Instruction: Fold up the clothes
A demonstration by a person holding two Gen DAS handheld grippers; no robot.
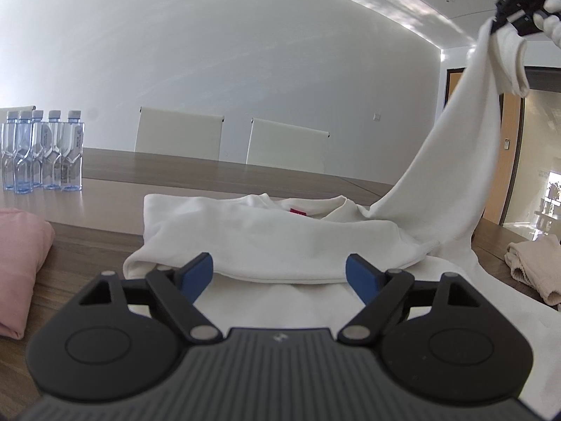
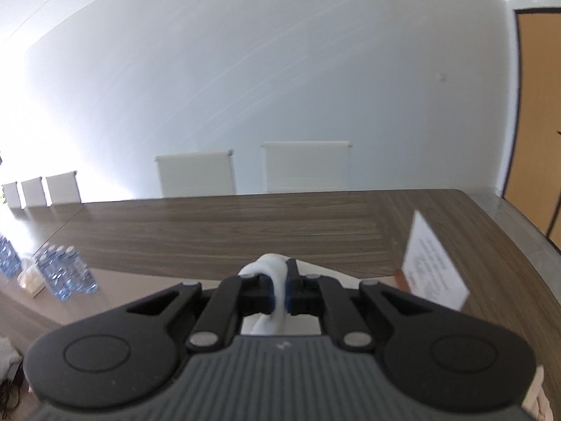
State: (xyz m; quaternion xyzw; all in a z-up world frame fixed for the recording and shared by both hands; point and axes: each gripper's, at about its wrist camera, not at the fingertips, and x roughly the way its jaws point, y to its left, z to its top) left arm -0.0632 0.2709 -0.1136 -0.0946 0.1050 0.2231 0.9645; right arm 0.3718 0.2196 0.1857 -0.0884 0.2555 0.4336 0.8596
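A white sweatshirt [image 1: 273, 238] lies on the wooden table [image 1: 217, 175], collar with a red tag at the far side, its left part folded over the body. My left gripper [image 1: 278, 273] is open and empty, low over the near part of the garment. My right gripper [image 2: 278, 293] is shut on the white sleeve [image 2: 273, 273]. In the left wrist view it [image 1: 505, 17] holds that sleeve [image 1: 466, 140] high above the table at the upper right, the cloth stretched down to the shirt.
Several water bottles [image 1: 42, 151] stand at the far left of the table. A pink garment [image 1: 21, 266] lies at the left, a beige one [image 1: 533, 266] at the right. A white paper sheet [image 2: 434, 263] lies on the right. White chairs [image 1: 178, 137] stand behind the table.
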